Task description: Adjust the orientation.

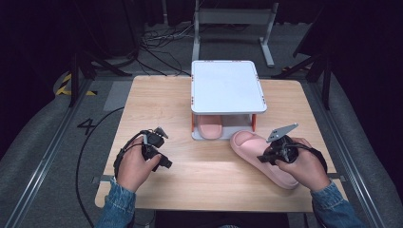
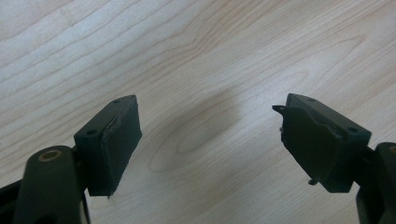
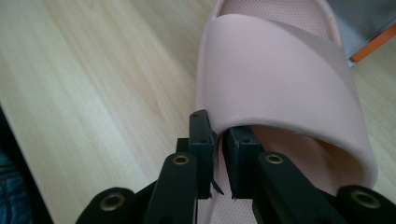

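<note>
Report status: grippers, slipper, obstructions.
Right gripper shut on pink foam slipper, pinching its strap edge. Left gripper open over wooden table. Nothing in the way.

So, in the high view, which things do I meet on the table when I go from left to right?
left gripper → pink slipper under the white rack → white rack → pink slipper on the table → right gripper, shut on that slipper's strap.
</note>
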Action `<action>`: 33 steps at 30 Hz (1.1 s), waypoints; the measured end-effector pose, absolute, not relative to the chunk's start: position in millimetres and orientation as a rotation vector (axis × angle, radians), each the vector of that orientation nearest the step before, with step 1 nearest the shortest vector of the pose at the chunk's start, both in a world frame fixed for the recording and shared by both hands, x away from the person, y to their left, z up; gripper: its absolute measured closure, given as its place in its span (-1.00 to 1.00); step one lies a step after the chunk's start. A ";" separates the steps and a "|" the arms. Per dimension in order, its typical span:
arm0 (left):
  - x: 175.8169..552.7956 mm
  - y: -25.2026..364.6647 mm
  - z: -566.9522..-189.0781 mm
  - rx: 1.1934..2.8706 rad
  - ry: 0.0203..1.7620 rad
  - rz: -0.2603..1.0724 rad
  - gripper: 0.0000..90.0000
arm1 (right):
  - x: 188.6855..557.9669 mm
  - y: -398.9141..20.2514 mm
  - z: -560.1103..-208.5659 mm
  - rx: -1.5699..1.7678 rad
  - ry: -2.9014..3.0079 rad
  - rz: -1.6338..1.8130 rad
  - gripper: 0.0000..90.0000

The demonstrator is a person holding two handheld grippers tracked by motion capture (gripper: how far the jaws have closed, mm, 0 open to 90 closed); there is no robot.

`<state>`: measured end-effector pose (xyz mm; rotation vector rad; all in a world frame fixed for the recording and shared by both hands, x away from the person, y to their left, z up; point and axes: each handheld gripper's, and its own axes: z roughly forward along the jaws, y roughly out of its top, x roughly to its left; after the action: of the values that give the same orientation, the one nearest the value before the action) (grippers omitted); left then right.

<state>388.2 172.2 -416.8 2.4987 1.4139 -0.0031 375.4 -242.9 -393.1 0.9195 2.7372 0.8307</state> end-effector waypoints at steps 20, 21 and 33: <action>380.2 186.0 -420.3 2.480 1.461 -0.016 -0.55 | 402.6 -202.5 -406.0 0.982 2.604 0.811 0.18; 380.9 185.1 -420.1 2.473 1.462 -0.010 -0.54 | 400.9 -204.4 -406.0 0.962 2.616 0.795 0.10; 399.4 166.2 -416.5 2.521 1.375 -0.009 -0.55 | 366.7 -275.0 -392.5 1.116 2.633 0.575 0.02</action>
<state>399.4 166.2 -416.5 2.5210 1.3748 -0.0087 366.7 -275.0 -392.5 1.1159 2.6326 0.5748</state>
